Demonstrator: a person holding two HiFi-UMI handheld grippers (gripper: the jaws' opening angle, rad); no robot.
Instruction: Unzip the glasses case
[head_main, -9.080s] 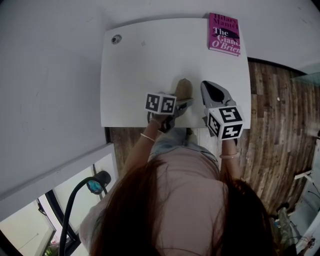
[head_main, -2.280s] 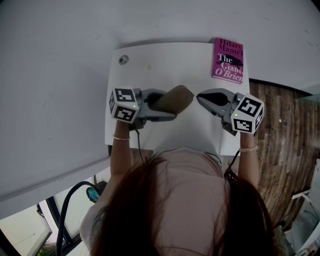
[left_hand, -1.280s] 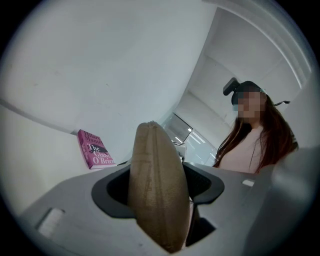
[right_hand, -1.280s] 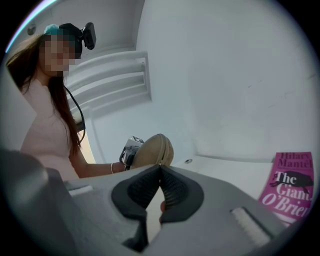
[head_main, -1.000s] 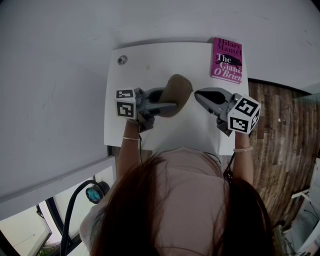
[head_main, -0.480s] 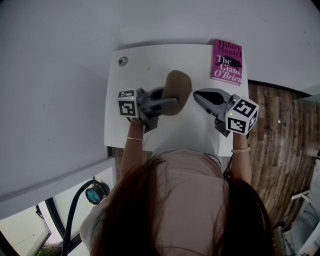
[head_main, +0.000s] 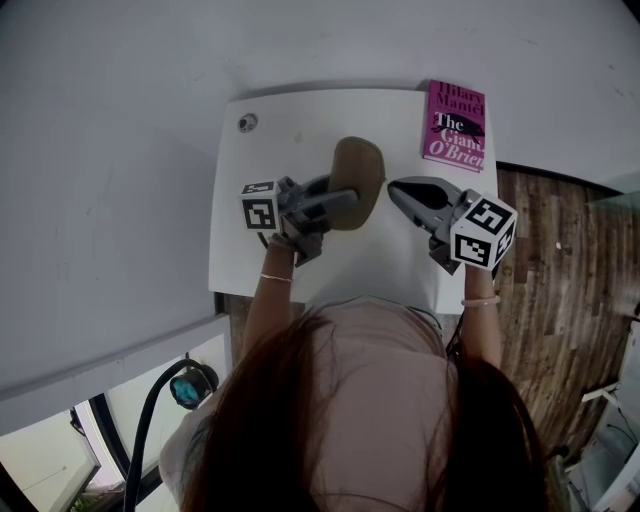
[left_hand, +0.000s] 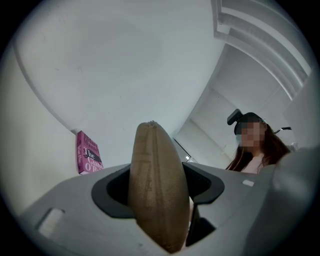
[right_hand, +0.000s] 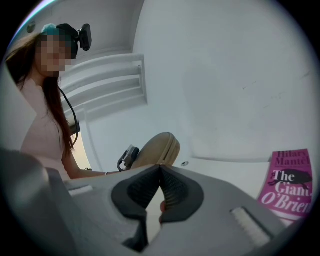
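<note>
The tan glasses case is held up over the white table, and my left gripper is shut on its near end. In the left gripper view the case stands on edge between the two dark pads, its zip seam running up the middle. My right gripper is shut with nothing in it, its tip just right of the case; I cannot tell whether it touches. In the right gripper view the closed tips sit just in front of the case.
A pink book lies at the table's back right corner, also seen as the book and the book. A round cable hole is at the back left. Wooden floor lies to the right and a black lamp below left.
My left gripper has turned and shifted slightly right, tipping the case so its far end points further away. The right gripper has stayed put and shut.
</note>
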